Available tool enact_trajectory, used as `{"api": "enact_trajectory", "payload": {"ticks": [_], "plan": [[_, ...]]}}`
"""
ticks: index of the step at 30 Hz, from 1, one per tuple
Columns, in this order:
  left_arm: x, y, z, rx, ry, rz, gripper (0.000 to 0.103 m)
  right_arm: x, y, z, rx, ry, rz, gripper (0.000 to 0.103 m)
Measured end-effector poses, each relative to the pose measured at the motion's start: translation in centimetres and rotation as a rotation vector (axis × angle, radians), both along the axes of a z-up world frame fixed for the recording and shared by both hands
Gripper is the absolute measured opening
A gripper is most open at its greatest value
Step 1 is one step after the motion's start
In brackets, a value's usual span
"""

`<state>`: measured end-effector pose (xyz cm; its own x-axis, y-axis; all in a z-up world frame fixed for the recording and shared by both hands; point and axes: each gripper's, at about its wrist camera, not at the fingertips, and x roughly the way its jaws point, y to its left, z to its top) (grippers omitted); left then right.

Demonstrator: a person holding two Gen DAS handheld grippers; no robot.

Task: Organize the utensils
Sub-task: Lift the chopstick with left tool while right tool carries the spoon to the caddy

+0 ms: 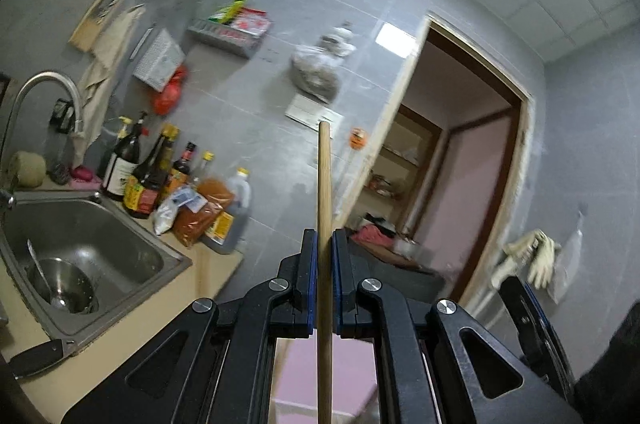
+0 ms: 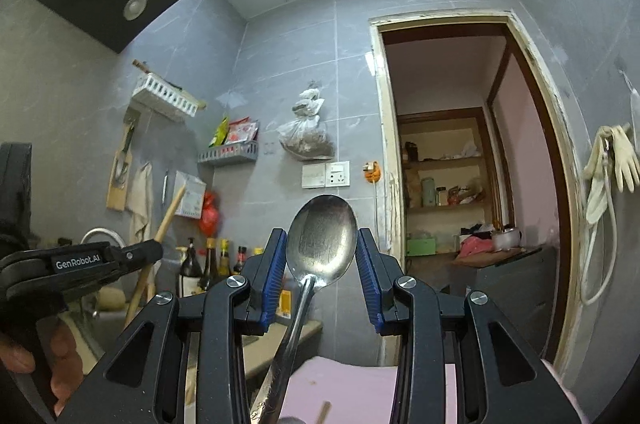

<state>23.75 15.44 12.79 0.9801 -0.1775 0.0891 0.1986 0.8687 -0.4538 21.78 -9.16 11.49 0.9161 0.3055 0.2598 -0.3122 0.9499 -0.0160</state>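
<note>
In my left wrist view a wooden chopstick (image 1: 324, 224) stands upright in the centre of the frame, pinched between the blue pads of my left gripper (image 1: 324, 240), its top reaching up to mid-frame against the grey tiled wall (image 1: 248, 128). In my right wrist view a metal spoon (image 2: 320, 244) sits bowl-up in the lower centre, between the pads of my right gripper (image 2: 322, 256); the bowl's edges look to touch both pads, but I cannot tell for sure that they clamp it. Its handle runs down to the bottom edge. At the left of that frame I see my left gripper from the side, with the chopstick slanting through it. A steel sink (image 1: 120, 244) holding a bowl (image 1: 64, 284) fills the lower left of the left view, with sauce bottles (image 1: 152, 176) just behind it. A doorway (image 2: 460, 184) opens at right.
</note>
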Motion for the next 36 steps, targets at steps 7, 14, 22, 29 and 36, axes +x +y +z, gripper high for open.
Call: {"api": "enact_trajectory", "payload": {"ticks": [7,14,22,29,36], "plan": [[1.1,2.4,-2.1,-0.065,-0.017,0.099,0.005,1.8,0.4,-2.0,0.062,0.024,-0.028,0.033],[1.2,3.6,-3.6,-0.121,-0.033,0.126,0.005,2.6,0.7,-3.2,0.078,0.058,-0.019,0.033],[1.5,3.0,-4.4,-0.101,-0.023,0.143,0.005,2.7,0.8,-4.0,0.072,0.067,-0.002,0.033],[2.0,2.0,-5.0,-0.073,-0.017,0.128,0.005,2.7,1.0,-4.8,0.059,0.059,-0.028,0.033],[2.0,1.6,-5.6,-0.062,-0.002,0.123,0.005,2.3,1.7,-6.0,-0.001,0.061,-0.077,0.033]]}}
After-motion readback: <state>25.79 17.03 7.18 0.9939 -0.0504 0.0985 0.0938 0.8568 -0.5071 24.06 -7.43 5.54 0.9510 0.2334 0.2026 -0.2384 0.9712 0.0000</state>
